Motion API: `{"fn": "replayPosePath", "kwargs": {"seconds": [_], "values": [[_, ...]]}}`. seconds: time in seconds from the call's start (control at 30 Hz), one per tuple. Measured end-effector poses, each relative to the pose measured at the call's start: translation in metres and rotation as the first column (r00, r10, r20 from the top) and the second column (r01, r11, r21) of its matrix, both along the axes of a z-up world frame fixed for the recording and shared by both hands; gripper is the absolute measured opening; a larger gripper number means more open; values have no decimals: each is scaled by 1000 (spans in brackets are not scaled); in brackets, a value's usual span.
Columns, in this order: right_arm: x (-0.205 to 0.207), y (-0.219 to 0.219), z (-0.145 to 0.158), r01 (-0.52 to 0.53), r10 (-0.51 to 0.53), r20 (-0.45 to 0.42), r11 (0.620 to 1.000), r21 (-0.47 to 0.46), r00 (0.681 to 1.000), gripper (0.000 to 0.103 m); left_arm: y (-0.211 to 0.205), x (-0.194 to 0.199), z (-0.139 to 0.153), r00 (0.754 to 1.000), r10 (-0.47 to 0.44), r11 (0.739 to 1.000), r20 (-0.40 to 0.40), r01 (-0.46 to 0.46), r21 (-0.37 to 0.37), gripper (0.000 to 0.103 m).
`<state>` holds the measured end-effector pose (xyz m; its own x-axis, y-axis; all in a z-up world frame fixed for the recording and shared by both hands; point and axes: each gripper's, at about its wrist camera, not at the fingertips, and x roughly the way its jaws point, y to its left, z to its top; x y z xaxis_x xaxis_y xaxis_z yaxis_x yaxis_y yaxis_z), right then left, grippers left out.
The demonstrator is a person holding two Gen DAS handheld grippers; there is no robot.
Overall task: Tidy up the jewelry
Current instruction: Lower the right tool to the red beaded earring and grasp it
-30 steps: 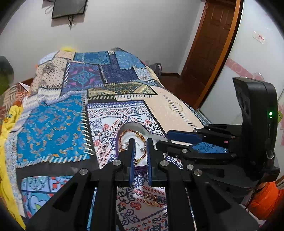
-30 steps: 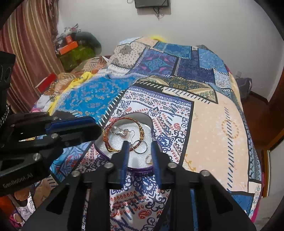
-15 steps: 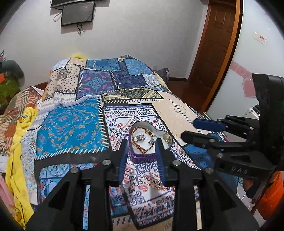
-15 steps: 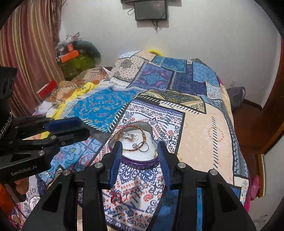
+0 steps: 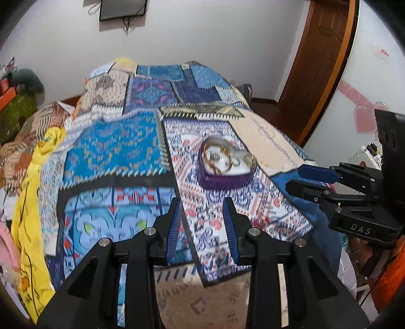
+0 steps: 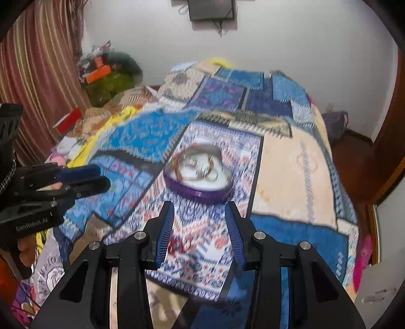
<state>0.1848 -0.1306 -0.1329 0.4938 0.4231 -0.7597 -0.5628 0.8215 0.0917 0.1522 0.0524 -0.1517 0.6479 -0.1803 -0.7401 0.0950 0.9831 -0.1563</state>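
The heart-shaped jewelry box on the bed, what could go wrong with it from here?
The box sits open on a soft quilt, so a nudge or a press on the bedding might tip it and spill the bangle and rings. With no lid in view, the loose pieces could tangle or bounce out. Both tools, left and right, are open and empty, so nothing steadies the box now.

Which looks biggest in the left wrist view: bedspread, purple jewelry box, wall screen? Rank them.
1. Bedspread, by far.
2 and 3. Purple jewelry box and wall screen look alike; the screen is farther off and cut by the frame, so unranked.
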Motion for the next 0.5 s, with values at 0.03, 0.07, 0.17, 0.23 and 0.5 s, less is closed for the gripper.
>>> {"fn": "replayPosePath", "kwargs": {"seconds": [0.03,0.07,0.17,0.23,0.5], "values": [[-3,0,-3,-3,3,-8,1000,-7,1000,38,1,-2,-4,1000,1,1000,-12,-1,-3,32],[-5,2,-8,-8,7,-19,1000,-14,1000,38,1,-3,-6,1000,1,1000,-19,-1,-4,32],[-9,6,-22,-25,23,-61,999,-24,998,38,1,-6,-15,999,-1,1000,-45,1,-5,32],[-10,9,-30,-39,36,-84,999,-34,996,38,1,-8,-21,998,-4,1000,-61,3,-13,32],[-9,30,-53,-103,90,-136,990,-96,987,38,-3,-10,-39,993,-20,999,-113,16,-40,32]]}}
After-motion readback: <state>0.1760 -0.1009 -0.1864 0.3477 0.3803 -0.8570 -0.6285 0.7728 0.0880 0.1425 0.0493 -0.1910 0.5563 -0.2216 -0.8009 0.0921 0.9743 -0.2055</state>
